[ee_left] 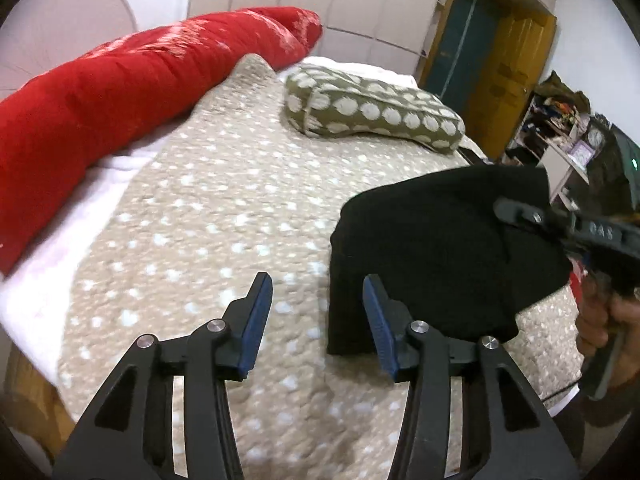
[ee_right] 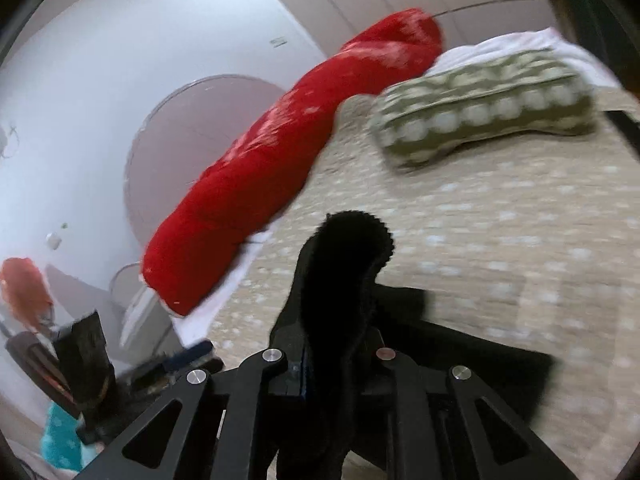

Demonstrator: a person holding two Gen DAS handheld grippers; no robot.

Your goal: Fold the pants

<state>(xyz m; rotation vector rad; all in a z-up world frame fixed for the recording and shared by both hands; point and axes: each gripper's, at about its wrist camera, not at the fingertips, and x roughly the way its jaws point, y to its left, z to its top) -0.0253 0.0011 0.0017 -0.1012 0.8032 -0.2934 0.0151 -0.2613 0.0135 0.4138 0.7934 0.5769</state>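
The black pants (ee_left: 432,248) lie bunched on the beige spotted bedcover (ee_left: 224,200), right of centre in the left wrist view. My left gripper (ee_left: 317,280) is open just left of them; only bedcover shows between its blue pads. My right gripper (ee_left: 505,207) comes in from the right, held by a hand (ee_left: 608,332), and is shut on the far right part of the pants. In the right wrist view a fold of the black pants (ee_right: 348,248) stands up, pinched in the right gripper (ee_right: 336,320), and hides its fingertips. The rest of the fabric trails down to the right.
A long red bolster (ee_left: 120,80) lies along the bed's left side, beside a white sheet edge (ee_left: 48,276). A green pillow with white dots (ee_left: 372,108) sits at the far end. A cluttered shelf (ee_left: 560,128) and a yellow door (ee_left: 500,60) stand beyond the bed's right edge.
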